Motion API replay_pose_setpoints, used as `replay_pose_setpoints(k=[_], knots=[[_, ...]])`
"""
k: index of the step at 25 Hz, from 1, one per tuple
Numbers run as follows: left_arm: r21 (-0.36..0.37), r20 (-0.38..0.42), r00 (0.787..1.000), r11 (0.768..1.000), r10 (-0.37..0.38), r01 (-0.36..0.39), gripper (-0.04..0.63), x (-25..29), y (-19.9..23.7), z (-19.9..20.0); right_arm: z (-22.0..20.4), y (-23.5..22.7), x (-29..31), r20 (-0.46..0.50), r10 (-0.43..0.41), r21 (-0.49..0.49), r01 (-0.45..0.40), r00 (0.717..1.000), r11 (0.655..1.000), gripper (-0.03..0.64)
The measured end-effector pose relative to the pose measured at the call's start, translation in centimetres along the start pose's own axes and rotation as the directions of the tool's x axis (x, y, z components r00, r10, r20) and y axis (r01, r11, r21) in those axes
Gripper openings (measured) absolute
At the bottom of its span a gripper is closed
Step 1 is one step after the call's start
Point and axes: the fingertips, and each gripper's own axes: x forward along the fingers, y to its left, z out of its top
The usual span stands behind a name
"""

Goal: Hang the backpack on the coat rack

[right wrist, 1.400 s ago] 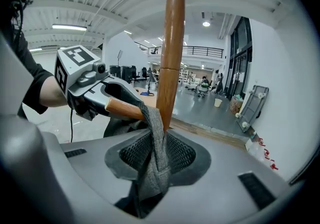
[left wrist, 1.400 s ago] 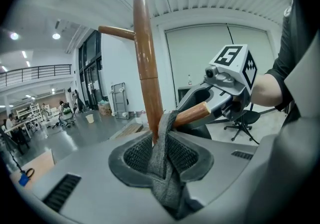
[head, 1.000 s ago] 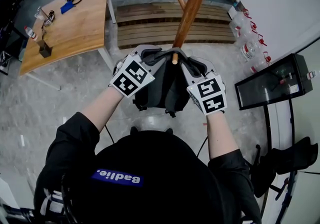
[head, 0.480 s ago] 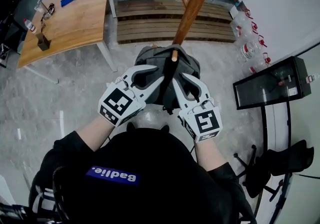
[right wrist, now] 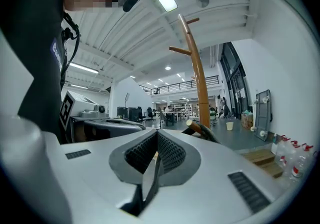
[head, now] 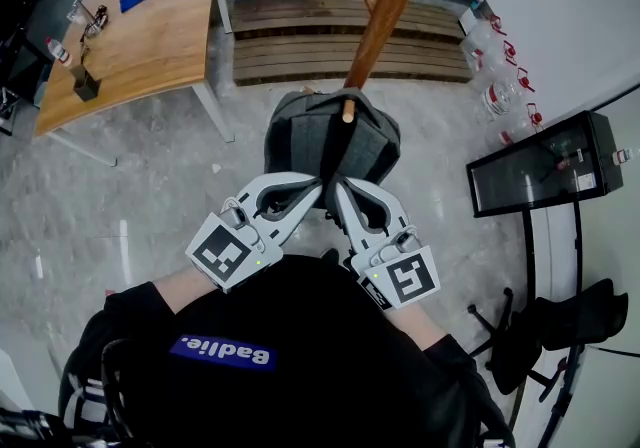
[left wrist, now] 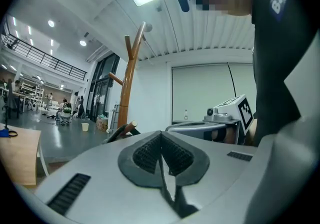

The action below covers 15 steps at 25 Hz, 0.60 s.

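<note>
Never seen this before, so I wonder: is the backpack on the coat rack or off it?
On: the backpack hangs from a peg of the coat rack; left claw and right claw are shut, empty.

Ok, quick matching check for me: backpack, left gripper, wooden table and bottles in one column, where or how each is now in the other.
Things:
1. backpack
2. left gripper
3. wooden table
4. clear bottles

States:
A. shut, holding nothing
B. on the floor, right of the rack
C. hanging from a peg of the coat rack
D. upper left, small items on top

Pairs: 1-C, 2-A, 3-D, 4-B
</note>
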Motion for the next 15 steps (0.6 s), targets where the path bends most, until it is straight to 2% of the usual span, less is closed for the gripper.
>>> replay_pose_setpoints(k=[5, 15], knots=[[0.003, 0.022, 1.0, 1.0, -0.016, 0.016, 0.009, 0.0, -0.9, 0.4, -1.1, 0.6, -0.3, -0.015, 0.005, -0.003, -0.005, 1.0, 1.0, 0.006], [-0.001, 0.002, 1.0, 1.0, -0.02, 0.02, 0.009, 0.4, -1.2, -0.3, -1.6, 0.7, -0.5, -0.025, 0.015, -0.005, -0.015, 1.0, 1.0, 0.006]])
